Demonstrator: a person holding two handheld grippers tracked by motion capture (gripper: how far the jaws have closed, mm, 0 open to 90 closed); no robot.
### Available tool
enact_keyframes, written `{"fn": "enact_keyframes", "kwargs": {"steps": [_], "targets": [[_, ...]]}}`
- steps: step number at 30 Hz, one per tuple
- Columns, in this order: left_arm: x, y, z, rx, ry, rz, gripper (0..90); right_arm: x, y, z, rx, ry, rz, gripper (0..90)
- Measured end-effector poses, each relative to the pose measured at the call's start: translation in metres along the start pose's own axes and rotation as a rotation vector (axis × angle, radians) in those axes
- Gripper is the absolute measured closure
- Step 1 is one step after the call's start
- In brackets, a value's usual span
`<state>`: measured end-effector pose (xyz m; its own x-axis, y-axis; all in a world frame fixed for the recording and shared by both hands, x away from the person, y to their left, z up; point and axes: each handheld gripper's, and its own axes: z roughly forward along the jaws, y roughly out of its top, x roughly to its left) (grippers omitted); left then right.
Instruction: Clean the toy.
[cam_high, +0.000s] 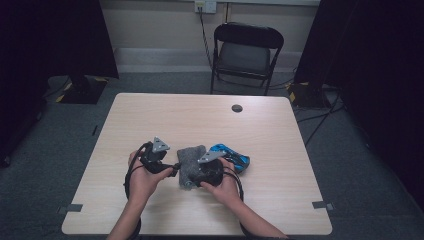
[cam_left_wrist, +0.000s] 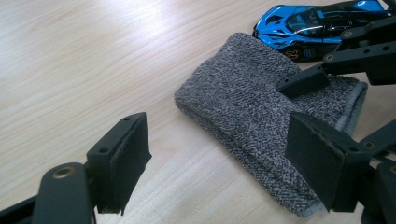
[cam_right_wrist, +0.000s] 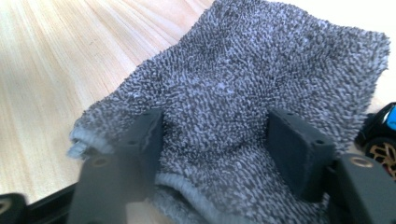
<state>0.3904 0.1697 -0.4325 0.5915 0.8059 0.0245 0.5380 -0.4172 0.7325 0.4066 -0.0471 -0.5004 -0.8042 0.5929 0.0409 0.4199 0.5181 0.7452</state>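
A folded grey terry cloth (cam_high: 191, 155) lies on the wooden table (cam_high: 200, 115), with a blue and black toy car (cam_high: 232, 156) just right of it. My right gripper (cam_right_wrist: 222, 140) sits at the cloth's near end. Its jaws straddle the cloth (cam_right_wrist: 243, 70) with a wide gap, so it is open, and the pile bulges up between them. The car (cam_right_wrist: 380, 128) peeks in at that view's right edge. My left gripper (cam_left_wrist: 219, 154) stands open at the cloth's left side, low over the table, its right jaw over the cloth's (cam_left_wrist: 243, 93) near corner. One of the right gripper's fingers (cam_left_wrist: 303, 81) rests on the cloth, in front of the car (cam_left_wrist: 313, 25).
A black folding chair (cam_high: 247, 50) stands behind the table's far edge. A round cable hole (cam_high: 237, 108) is in the tabletop near the back. Dark curtains and stands flank the table. Bare wood extends left and behind the cloth.
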Motion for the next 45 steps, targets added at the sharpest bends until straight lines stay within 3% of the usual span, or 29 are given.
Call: {"fn": "enact_keyframes", "kwargs": {"steps": [3,6,10,16,19,28,37,45], "targets": [[0.002,0.000,-0.002,-0.008,0.011,0.001,21.3,0.001,-0.001,-0.001,-0.012,0.007,-0.002,57.5],[0.005,0.000,-0.004,-0.022,0.015,-0.005,19.1,0.002,0.001,-0.001,-0.003,0.020,-0.004,69.2],[0.006,0.001,-0.008,-0.040,0.003,-0.009,18.4,0.002,0.006,0.000,0.033,0.036,0.015,76.4],[0.010,0.002,-0.010,-0.057,-0.006,-0.021,17.8,-0.002,0.012,-0.001,0.062,0.065,0.038,79.1],[0.013,0.003,-0.012,-0.071,-0.010,-0.031,17.7,-0.002,0.018,-0.008,0.059,0.076,0.021,79.2],[0.007,0.013,-0.010,-0.104,-0.054,-0.018,16.8,-0.025,0.033,-0.056,-0.002,0.065,0.029,79.0],[-0.009,0.022,0.012,-0.087,-0.141,0.007,17.3,-0.057,0.017,-0.105,-0.033,0.007,0.070,78.9],[-0.022,0.032,0.028,-0.073,-0.185,0.043,17.3,-0.078,-0.005,-0.133,-0.051,-0.038,0.119,78.8]]}}
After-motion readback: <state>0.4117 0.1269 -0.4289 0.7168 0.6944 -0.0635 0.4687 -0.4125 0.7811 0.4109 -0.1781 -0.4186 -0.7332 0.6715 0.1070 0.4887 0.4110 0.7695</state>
